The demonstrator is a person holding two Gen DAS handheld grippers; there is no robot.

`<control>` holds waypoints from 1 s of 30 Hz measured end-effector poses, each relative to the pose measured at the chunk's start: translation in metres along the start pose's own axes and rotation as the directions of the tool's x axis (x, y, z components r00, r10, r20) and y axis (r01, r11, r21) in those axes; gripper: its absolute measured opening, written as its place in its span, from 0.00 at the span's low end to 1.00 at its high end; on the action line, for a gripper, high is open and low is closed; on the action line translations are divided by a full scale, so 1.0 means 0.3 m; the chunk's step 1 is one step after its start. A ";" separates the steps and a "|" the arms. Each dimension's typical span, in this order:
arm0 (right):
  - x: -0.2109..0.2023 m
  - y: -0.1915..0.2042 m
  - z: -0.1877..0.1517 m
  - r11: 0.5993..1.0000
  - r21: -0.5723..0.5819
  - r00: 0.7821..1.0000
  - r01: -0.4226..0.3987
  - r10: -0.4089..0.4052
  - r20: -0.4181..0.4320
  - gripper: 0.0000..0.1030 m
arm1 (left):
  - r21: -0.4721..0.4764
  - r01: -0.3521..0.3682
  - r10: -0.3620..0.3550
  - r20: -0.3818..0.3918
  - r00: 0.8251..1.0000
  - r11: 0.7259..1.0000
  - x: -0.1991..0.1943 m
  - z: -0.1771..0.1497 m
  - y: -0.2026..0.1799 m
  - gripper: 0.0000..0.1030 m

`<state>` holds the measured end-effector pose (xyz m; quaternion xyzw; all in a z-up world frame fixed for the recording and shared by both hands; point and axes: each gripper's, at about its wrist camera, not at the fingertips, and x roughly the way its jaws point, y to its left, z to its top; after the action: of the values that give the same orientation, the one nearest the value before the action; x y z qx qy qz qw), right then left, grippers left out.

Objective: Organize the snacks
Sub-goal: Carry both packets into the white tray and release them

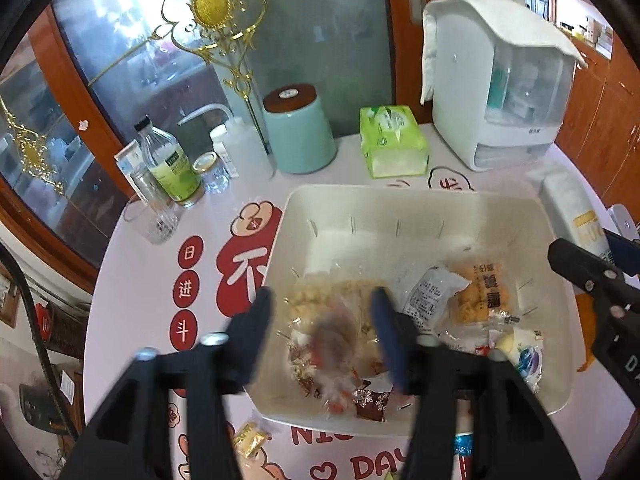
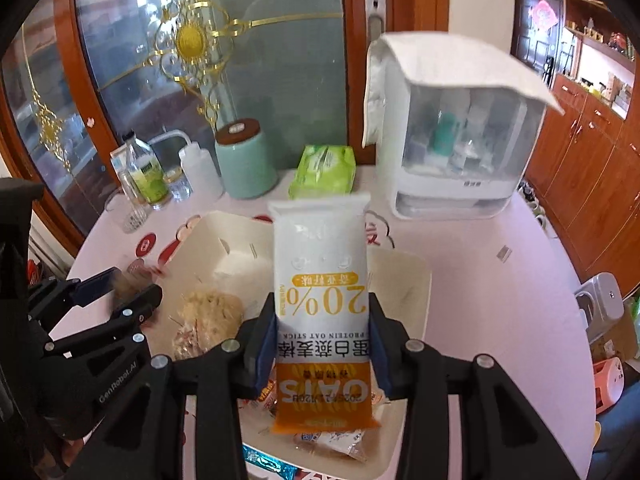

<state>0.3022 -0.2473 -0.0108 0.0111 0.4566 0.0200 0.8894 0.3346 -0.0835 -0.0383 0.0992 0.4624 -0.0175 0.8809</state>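
Note:
A cream bin (image 1: 400, 204) on the table holds several snack packets, among them an orange packet (image 1: 478, 294) and a clear bag of pale snacks (image 1: 320, 304). My left gripper (image 1: 322, 326) is open above the bin's left part, over a blurred clear-wrapped snack (image 1: 334, 340) that looks loose between the fingers. My right gripper (image 2: 322, 334) is shut on a white and orange oat stick packet (image 2: 320, 280), held upright above the bin (image 2: 400, 280). The right gripper also shows at the right edge of the left wrist view (image 1: 592, 280).
At the back stand a teal canister (image 1: 298, 130), a green tissue pack (image 1: 394, 142), a white dispenser box (image 1: 496, 88), bottles and a glass (image 1: 152, 220). A gold-wrapped candy (image 1: 250, 438) lies on the table in front of the bin. A glass cabinet stands behind.

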 end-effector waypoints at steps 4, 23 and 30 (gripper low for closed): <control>0.039 0.009 -0.026 1.000 -0.006 0.999 0.018 -0.018 -0.032 0.43 | 0.028 -0.018 0.018 -0.010 1.000 0.999 0.024 -0.028 -0.009 0.92; -0.055 0.107 -0.080 0.995 -0.087 0.998 0.046 -0.043 0.041 0.50 | -0.013 -0.002 0.002 -0.038 0.999 1.000 0.011 -0.139 0.081 0.92; -0.092 0.117 -0.098 0.996 -0.083 0.998 0.038 -0.034 0.050 0.50 | -0.014 -0.002 0.002 -0.008 1.000 1.000 -0.053 -0.166 0.095 0.92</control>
<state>0.2614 -0.2134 -0.0041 -0.0337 0.4339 0.0229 0.9000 0.2886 -0.0471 -0.0483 0.0939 0.4657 -0.0130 0.8799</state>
